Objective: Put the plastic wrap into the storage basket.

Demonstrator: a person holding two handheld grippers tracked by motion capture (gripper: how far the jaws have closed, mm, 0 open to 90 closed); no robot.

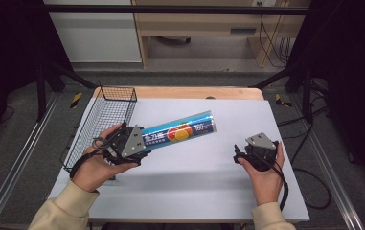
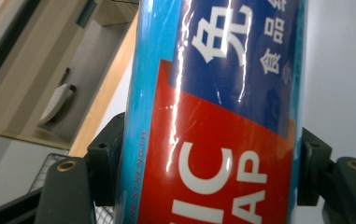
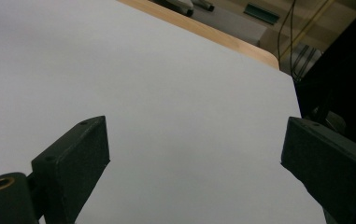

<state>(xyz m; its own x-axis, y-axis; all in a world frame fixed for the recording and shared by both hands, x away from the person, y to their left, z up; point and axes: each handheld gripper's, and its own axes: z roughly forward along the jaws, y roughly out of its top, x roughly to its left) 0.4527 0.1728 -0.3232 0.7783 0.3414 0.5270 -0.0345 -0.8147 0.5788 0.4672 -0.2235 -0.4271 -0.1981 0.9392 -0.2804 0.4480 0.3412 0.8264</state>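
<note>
Cream sleeves cover your forearms where they come in over the near edge of the counter [image 1: 204,191], which is spread with a pale grey sheet. Your left hand [image 1: 94,167] holds the left gripper [image 1: 139,143] just beside the near end of a black wire basket [image 1: 104,120]. Its jaws are clamped on one end of a long blue box of cling wrap [image 1: 182,132], one jaw pressed against each long side, as the left gripper view shows. The box [image 2: 213,112] has a red panel with white letters and a darker blue panel with Chinese characters. In the high view it is lifted off the sheet, casting a shadow below, and it reaches out from your left gripper toward the right and slightly away from you, ending over the middle of the counter.

Your right hand [image 1: 266,175] holds the right gripper [image 1: 240,155] near the right side of the counter, well apart from the box. In the right gripper view its jaws stand wide apart with nothing between them, above bare grey sheet.

Farther out, the wire basket runs along the left edge of the counter toward the far corner. Beyond the sheet, a strip of light wood marks the far edge of the counter [image 3: 203,30]. Past that lies grey floor, a wooden desk [image 1: 194,24] with cables hanging at its right, and a white cabinet [image 1: 98,33] to its left.
</note>
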